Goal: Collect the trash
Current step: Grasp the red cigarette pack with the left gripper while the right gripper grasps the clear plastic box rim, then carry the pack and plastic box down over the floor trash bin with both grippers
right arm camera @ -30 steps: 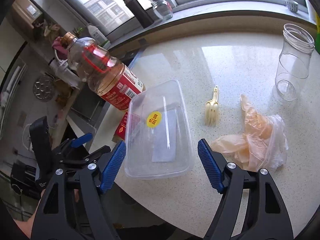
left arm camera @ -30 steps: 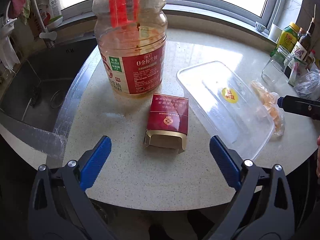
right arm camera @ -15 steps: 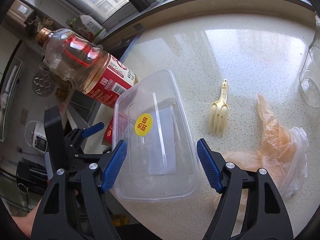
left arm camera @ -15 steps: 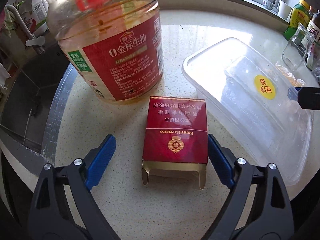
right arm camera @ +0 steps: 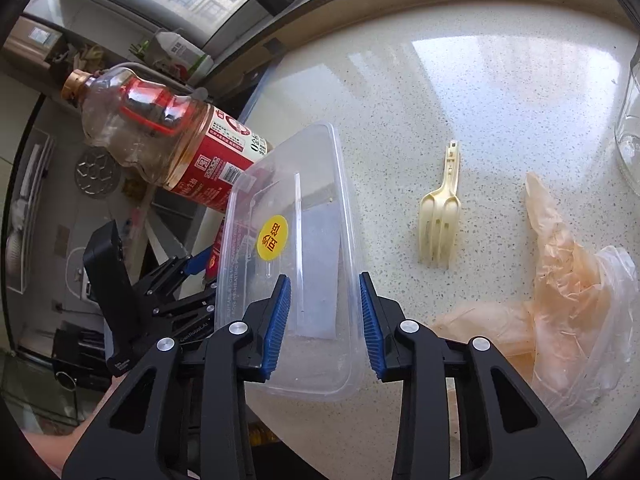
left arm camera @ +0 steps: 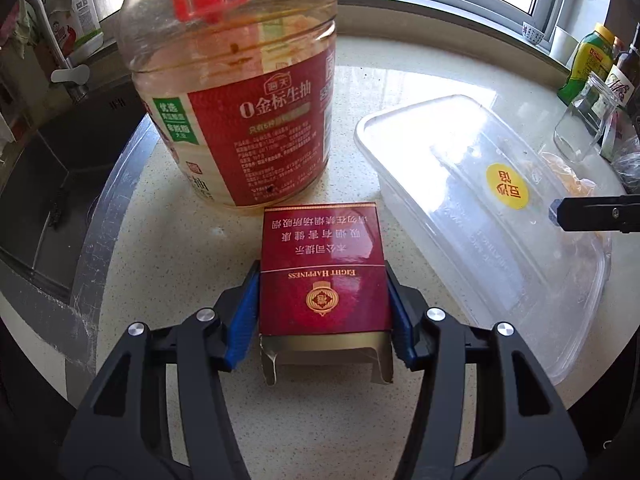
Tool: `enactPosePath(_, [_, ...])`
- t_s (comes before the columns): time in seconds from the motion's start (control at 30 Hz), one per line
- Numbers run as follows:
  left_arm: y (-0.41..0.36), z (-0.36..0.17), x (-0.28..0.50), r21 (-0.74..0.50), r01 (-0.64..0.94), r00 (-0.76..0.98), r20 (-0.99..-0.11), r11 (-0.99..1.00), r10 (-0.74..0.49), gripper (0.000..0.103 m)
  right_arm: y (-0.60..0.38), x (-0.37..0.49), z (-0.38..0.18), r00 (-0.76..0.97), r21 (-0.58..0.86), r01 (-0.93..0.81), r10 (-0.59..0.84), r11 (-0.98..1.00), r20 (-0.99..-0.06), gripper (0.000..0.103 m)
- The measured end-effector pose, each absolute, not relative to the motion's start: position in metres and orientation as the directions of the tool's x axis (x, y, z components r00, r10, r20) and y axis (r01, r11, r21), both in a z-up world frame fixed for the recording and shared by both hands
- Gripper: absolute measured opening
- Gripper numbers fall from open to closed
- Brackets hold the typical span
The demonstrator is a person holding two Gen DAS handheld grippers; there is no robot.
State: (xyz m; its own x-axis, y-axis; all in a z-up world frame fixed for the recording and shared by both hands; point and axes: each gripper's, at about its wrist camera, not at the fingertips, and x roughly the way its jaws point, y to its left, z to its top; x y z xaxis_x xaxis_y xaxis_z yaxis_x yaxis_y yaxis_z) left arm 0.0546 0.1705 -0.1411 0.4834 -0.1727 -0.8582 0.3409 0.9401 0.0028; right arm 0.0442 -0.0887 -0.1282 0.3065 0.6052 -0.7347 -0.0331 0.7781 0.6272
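Nothing collected yet — bottle (left arm camera: 240, 112), fork (right arm camera: 438, 216), glove (right arm camera: 576, 296) untouched on tabletop (left arm camera: 168, 288). Left gripper (left arm camera: 322, 312) fingers closing, touching pack (left arm camera: 322, 280); right gripper (right arm camera: 322, 324) closing across tub (right arm camera: 316, 208) — grip unconfirmed.

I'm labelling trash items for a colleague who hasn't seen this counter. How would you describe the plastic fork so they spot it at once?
Start at the speckled stone counter under the window. Right of the clear plastic box with the yellow sticker, and left of the crumpled orange-stained gloves, lies the fork. It is the only cream-coloured, stubby utensil, its tines pointing toward the camera.
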Motion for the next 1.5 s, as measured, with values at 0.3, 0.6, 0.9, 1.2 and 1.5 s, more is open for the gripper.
enactPosePath(0.3, [0.195, -0.132, 0.044, 0.036, 0.293, 0.525, -0.841, 0.956, -0.129, 0.053, -0.078, 0.041, -0.112, 0.323, 0.664, -0.069, 0.646, 0.745, -0.691, 0.011])
enactPosePath(0.6, [0.217, -0.122, 0.027, 0.033, 0.229, 0.553, -0.827, 0.973, -0.102, 0.053, -0.064, 0.035, -0.088, 0.354, 0.639, -0.135, 0.640, 0.757, -0.683, 0.007])
enactPosePath(0.9, [0.237, -0.100, 0.012, 0.025, 0.174, 0.589, -0.804, 0.984, -0.084, 0.053, -0.044, 0.030, -0.063, 0.366, 0.583, -0.211, 0.616, 0.785, -0.697, 0.007])
enactPosePath(1.2, [0.254, -0.081, -0.002, 0.015, 0.129, 0.614, -0.786, 0.992, -0.068, 0.053, -0.024, 0.032, -0.053, 0.350, 0.559, -0.269, 0.621, 0.784, -0.701, 0.006])
enactPosePath(1.5, [0.268, -0.064, -0.015, -0.009, 0.108, 0.644, -0.761, 0.994, -0.076, 0.053, 0.002, 0.036, -0.032, 0.340, 0.527, -0.341, 0.625, 0.778, -0.702, 0.005])
